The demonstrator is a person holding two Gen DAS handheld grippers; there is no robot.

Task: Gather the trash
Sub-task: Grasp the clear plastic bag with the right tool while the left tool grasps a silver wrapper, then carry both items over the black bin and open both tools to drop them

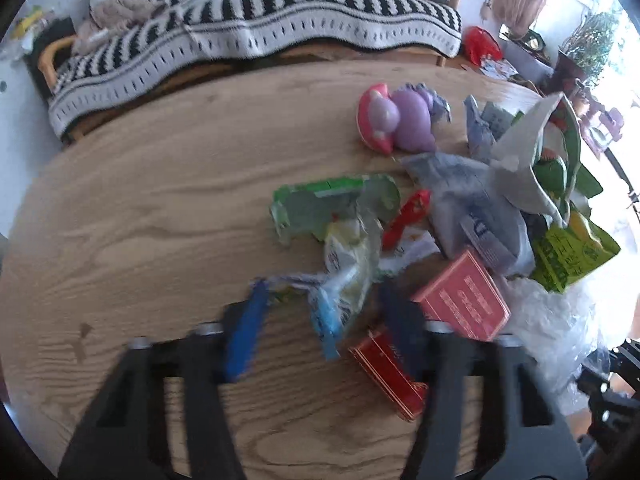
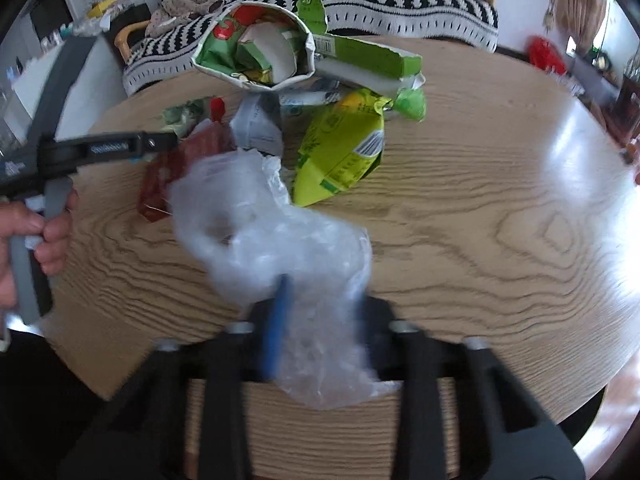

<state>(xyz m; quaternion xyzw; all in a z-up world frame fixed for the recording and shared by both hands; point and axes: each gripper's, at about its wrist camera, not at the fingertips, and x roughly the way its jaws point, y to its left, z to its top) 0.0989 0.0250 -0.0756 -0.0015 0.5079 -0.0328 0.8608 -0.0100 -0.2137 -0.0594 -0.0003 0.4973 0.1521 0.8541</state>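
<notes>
Two grips: left gripper (image 1: 320, 312) around wrapper (image 1: 340, 280), right gripper (image 2: 320, 320) around plastic bag (image 2: 272, 232).

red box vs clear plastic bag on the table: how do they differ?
The red box is rigid, opaque and flat-sided with white print; the clear plastic bag is limp, crumpled and see-through. The red box lies free on the wooden table, just outside the left gripper, whose jaws straddle a crumpled wrapper; the bag sits between the right gripper jaws. Both belong to the same trash pile.
</notes>
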